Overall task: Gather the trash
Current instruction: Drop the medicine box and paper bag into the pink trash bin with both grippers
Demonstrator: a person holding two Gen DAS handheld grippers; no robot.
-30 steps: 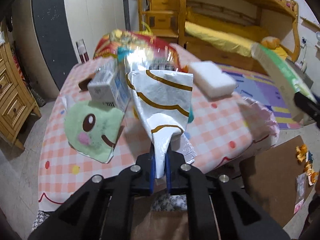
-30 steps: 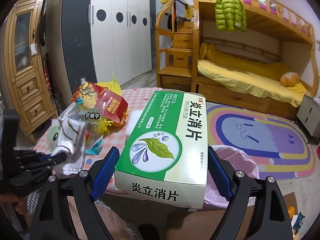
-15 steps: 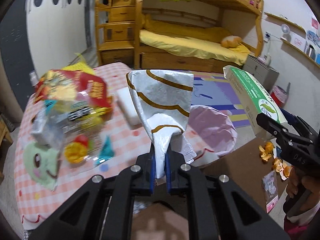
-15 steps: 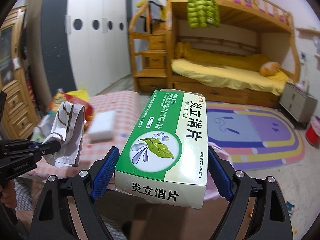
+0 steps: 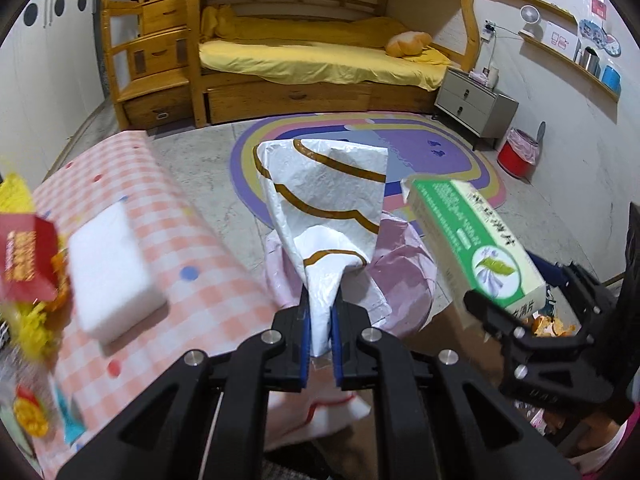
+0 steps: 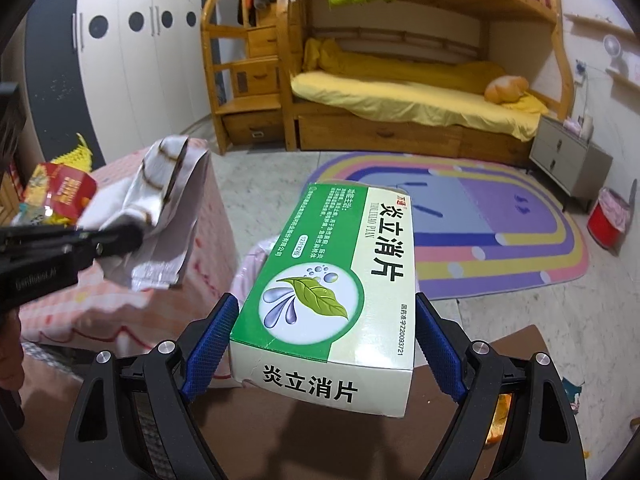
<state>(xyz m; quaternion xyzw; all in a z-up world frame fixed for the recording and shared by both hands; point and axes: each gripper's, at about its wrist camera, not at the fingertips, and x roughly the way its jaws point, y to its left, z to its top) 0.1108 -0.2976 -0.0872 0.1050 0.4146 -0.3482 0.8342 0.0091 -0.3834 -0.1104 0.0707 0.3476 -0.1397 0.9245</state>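
My left gripper point(image 5: 320, 312) is shut on a white plastic wrapper with brown stripes point(image 5: 328, 204) and holds it in the air past the table's right edge. The wrapper also shows in the right wrist view point(image 6: 160, 200), pinched by the left gripper point(image 6: 120, 240). My right gripper point(image 6: 324, 344) is shut on a green and white medicine box point(image 6: 332, 280); the box shows at the right of the left wrist view point(image 5: 476, 248). A pink bin bag point(image 5: 404, 276) sits below both, beside the table point(image 5: 192, 240).
On the checked tablecloth lie a white sponge block point(image 5: 112, 272), a red snack packet point(image 5: 24, 256) and other wrappers at the left. Brown cardboard point(image 6: 320, 432) with orange peel point(image 5: 548, 326) lies on the floor. A red bin point(image 6: 608, 220), rug and bunk bed stand beyond.
Both grippers have swung right, away from the table, carrying the wrapper and the box. The pink bag now lies under them; the table's clutter has slid to the left edge.
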